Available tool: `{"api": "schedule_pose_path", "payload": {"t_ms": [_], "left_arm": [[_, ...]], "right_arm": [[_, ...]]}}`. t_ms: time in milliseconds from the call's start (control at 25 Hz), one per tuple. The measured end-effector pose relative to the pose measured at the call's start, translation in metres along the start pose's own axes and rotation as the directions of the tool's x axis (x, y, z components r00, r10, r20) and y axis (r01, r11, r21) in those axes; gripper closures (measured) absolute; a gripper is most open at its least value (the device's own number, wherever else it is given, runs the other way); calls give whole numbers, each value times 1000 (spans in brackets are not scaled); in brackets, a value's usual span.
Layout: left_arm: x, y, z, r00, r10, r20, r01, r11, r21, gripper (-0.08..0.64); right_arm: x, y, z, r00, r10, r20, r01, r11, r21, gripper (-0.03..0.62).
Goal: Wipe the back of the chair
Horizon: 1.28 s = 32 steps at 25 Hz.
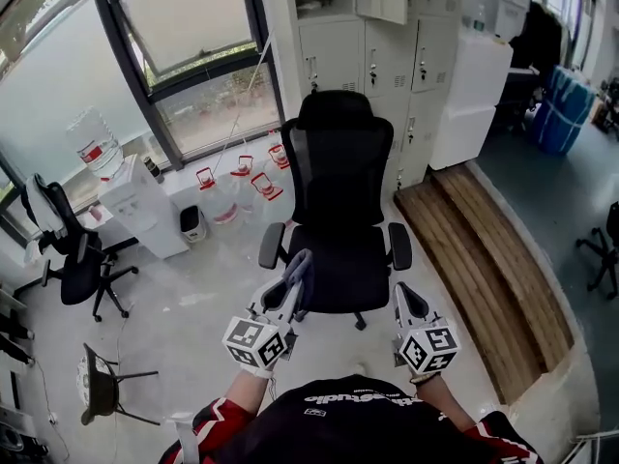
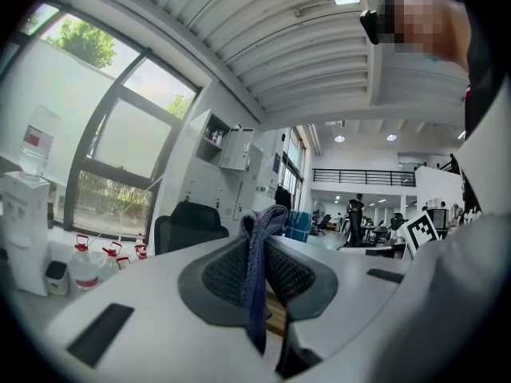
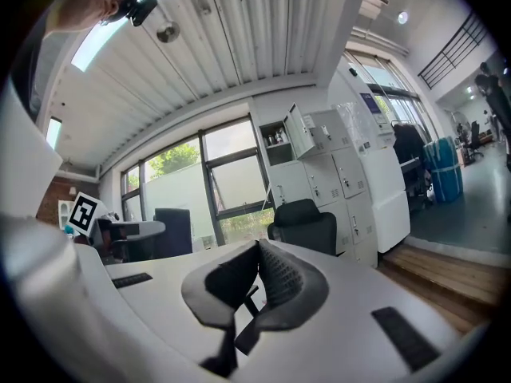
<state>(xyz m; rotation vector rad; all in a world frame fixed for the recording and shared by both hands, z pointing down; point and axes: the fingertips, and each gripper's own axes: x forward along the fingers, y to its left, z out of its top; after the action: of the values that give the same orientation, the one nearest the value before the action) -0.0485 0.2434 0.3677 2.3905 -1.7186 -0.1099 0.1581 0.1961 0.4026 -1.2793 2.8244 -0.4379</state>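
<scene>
A black mesh-back office chair stands in front of me, its seat turned toward me. My left gripper is shut on a blue-grey cloth, held near the chair's left armrest. In the left gripper view the cloth hangs pinched between the pads, and the chair is a little way ahead. My right gripper hovers by the seat's front right corner. In the right gripper view its jaws are shut with nothing between them, and the chair is beyond.
A water dispenser and several water jugs stand under the window at left. White lockers rise behind the chair. A wooden step runs along the right. Another black chair and a small stool stand at left.
</scene>
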Motion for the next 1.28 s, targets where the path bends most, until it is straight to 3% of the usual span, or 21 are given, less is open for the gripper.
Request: {"api": "schedule_pose_path", "payload": {"t_ms": [240,440,600,1000,1280], "left_arm": [[-78,-2,7,999,16,38,-17,999,40,500],[-128,-6,-3,999,-13,35,15,998,-57,500],[-156,-20,-12,998,-40,38,42,998,-44,500],[-204,-49,-16,994,-104,33,105,994,-17,500],[-219,-51,-15,991,-127,40,129,991,-41,500]], "right_arm": [[-46,69,-1,1000,-16,26,17,999,-44,580],[-83,117,-17,999,-35,21,35,999,-36,580],[-111,146,-35,999,-38,27,39,998,-39,580],[-147,192,-43,998,-40,43,42,997,-56,580],[-157,204,-50,998,-53,36,56,995,-86,580]]}}
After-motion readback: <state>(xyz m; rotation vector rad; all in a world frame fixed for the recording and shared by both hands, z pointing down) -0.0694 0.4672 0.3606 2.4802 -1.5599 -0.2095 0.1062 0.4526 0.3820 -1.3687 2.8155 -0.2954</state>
